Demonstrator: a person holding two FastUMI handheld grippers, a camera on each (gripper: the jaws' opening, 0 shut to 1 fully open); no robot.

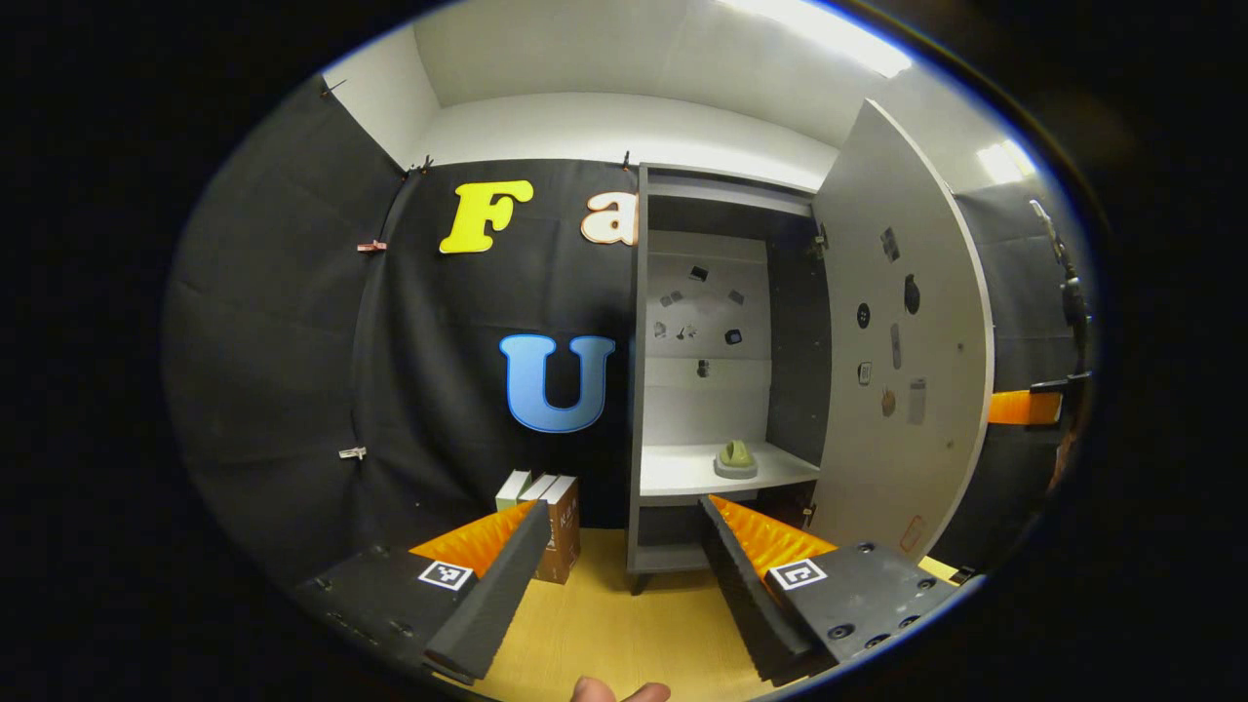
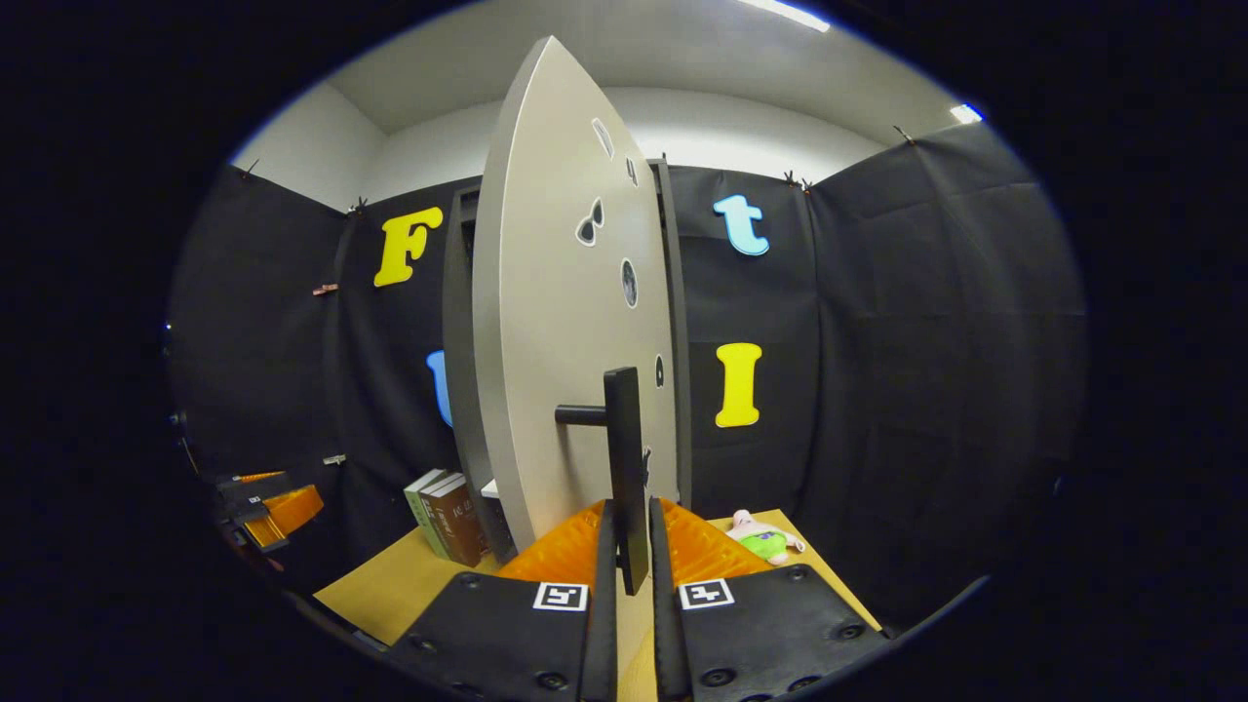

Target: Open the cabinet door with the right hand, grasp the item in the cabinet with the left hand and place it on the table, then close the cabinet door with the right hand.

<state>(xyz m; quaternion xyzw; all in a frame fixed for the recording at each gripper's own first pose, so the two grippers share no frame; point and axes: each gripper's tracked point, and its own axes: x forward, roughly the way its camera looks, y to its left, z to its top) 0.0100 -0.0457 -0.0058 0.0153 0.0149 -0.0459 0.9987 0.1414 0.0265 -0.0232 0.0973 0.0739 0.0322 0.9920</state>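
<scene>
Right gripper view: right tongs (image 2: 631,546) clamp the door handle (image 2: 624,468), door (image 2: 565,322) open; left tongs (image 1: 624,565) gape empty; shelf item (image 1: 737,456), perhaps a toy, awaits.

Right gripper (image 2: 625,546) fingers (image 2: 601,561) clamped on open cabinet door's (image 2: 565,322) handle (image 2: 624,468).

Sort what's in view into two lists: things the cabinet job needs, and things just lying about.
Needed for the job:
cabinet door, swung open
door handle, clamped by the right gripper
green item on the cabinet shelf
left gripper, open
table

Just lying about:
books
plush toy
</scene>
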